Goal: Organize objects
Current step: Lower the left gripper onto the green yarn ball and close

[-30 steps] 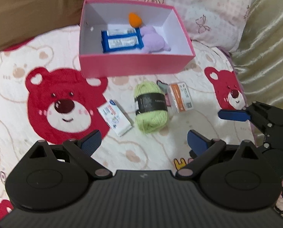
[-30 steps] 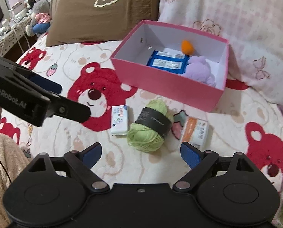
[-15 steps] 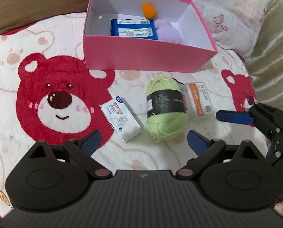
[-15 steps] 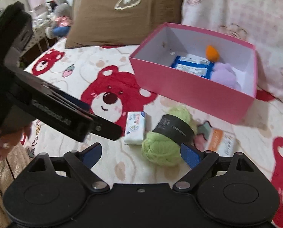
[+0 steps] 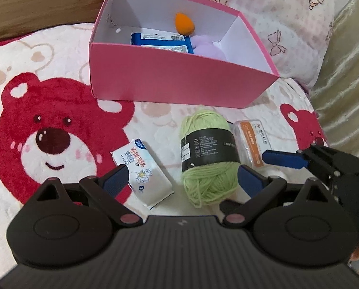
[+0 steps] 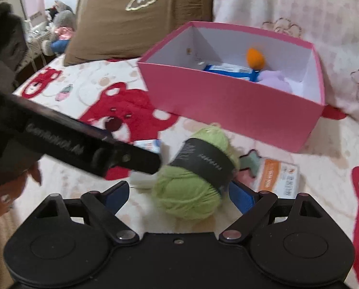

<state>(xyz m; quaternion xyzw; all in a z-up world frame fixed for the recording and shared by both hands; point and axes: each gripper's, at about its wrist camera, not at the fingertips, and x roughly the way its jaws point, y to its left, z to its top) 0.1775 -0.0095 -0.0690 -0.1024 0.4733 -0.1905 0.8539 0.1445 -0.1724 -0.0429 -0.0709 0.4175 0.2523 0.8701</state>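
A green yarn ball (image 5: 208, 154) with a black label lies on the bear blanket in front of the pink box (image 5: 179, 84). A white tissue pack (image 5: 143, 171) lies left of it, an orange-and-white packet (image 5: 254, 142) right of it. The box holds an orange sponge (image 5: 184, 22), a blue packet (image 5: 160, 39) and a purple plush (image 5: 208, 50). My left gripper (image 5: 183, 179) is open low over the tissue pack and yarn. My right gripper (image 6: 179, 193) is open, with the yarn ball (image 6: 196, 175) just ahead between its fingers, not pressed. The left gripper (image 6: 83, 149) partly hides the tissue pack (image 6: 148, 144).
A brown pillow (image 6: 141, 16) and a pink patterned pillow (image 6: 311, 12) stand behind the pink box (image 6: 227, 106). A small green and pink flat piece (image 6: 249, 163) lies beside the orange-and-white packet (image 6: 278, 175). A golden cloth (image 5: 348, 72) borders the right side. A hand (image 6: 1, 197) holds the left gripper.
Both grippers have come down toward the blanket, so the yarn, tissue pack and packet now lie close under the fingers. The left gripper has slid further across the right wrist view.
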